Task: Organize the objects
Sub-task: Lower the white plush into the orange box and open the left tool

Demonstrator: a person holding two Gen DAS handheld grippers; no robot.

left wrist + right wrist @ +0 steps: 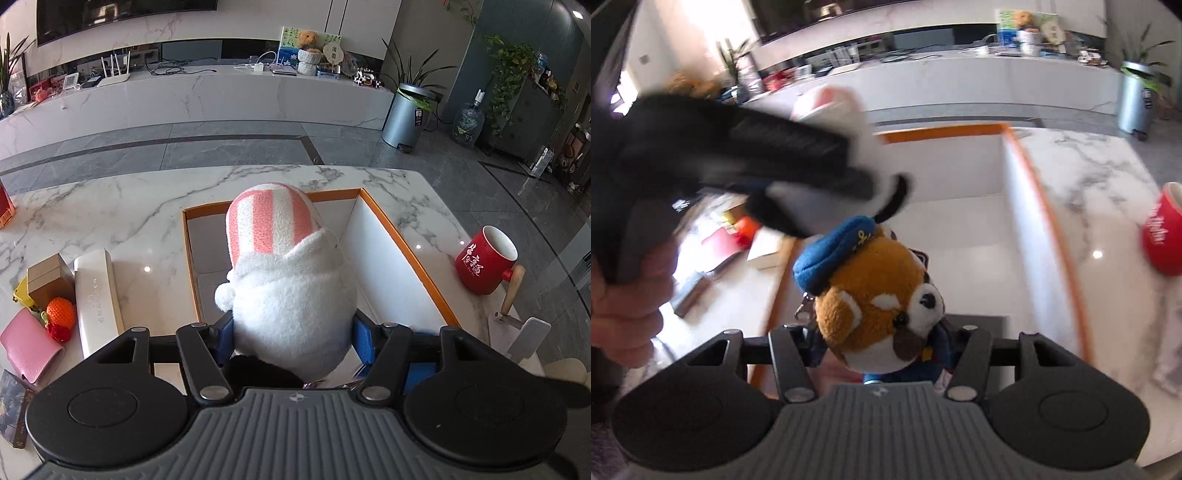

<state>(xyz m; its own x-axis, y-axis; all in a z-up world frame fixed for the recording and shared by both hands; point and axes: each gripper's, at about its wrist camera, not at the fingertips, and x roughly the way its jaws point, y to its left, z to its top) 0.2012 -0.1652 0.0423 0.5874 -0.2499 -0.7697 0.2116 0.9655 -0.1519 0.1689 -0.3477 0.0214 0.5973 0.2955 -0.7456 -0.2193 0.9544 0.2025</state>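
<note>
Left gripper clamps white-and-pink striped plush toy; right gripper clamps brown blue-capped plush, both above orange-rimmed white box for stowing.

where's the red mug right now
The red mug stands on the marble table right of the orange-rimmed box in the left wrist view; the right wrist view shows it at its right edge.

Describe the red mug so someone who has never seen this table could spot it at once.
Start at the orange-rimmed box in the middle of the marble table. Right of it, near the table's edge, stands the red mug, tilted in the fisheye view. It is the only red cup, with white lettering, a white inside and a wooden handle.
</note>
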